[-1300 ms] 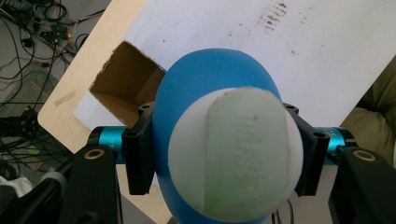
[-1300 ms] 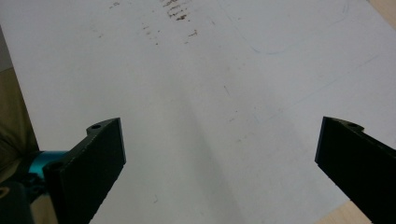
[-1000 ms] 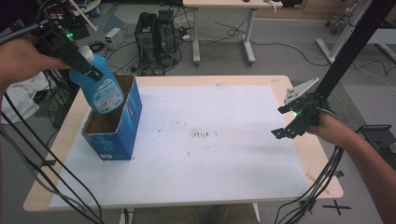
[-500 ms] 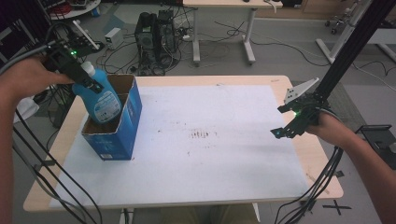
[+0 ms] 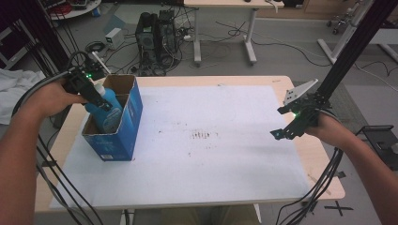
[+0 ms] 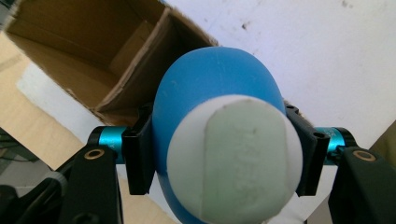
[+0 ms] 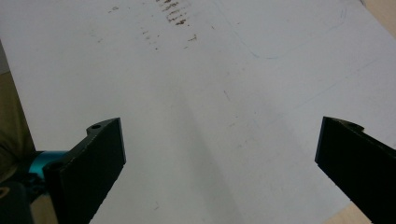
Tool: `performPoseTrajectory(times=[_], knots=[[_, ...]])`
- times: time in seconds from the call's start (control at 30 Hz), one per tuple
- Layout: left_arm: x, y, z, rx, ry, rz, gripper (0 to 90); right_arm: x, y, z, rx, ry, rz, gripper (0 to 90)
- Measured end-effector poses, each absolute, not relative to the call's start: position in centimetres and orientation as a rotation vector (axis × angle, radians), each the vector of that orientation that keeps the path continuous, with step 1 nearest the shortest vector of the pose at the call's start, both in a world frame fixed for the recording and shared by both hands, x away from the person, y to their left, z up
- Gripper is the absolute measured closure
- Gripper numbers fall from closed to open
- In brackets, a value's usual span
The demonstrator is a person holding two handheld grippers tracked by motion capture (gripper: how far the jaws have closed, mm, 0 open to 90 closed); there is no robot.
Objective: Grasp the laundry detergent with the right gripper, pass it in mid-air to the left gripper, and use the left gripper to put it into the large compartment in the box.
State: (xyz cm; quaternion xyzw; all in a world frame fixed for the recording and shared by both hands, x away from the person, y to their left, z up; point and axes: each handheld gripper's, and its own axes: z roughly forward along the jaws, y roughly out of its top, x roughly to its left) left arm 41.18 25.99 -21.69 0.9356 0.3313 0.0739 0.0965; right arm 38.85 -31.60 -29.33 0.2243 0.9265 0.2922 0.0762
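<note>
At the left of the high view, the left gripper (image 5: 94, 97) has its jaws clamped on a blue plastic bottle with a white cap (image 6: 224, 154), which sits partly down inside the open blue cardboard box (image 5: 123, 126). Over at the right, the right gripper (image 5: 287, 127) hangs above the white paper sheet (image 5: 225, 154), jaws spread wide, holding nothing.

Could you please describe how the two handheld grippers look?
Both grippers, left gripper and right gripper, have black frames with flat black jaws, teal metal pivots at the jaw bases, a small green light and bundles of black cables. The right carries a grey three-cornered plate. Forearms are bare.
</note>
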Motion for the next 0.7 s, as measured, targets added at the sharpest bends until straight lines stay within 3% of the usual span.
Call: performPoseTrajectory(times=[0.7], knots=[[41.8,26.0,-27.3,2.843,0.948,0.173,37.7,38.8,-31.2,-29.5,0.688,2.789,0.856,0.7]])
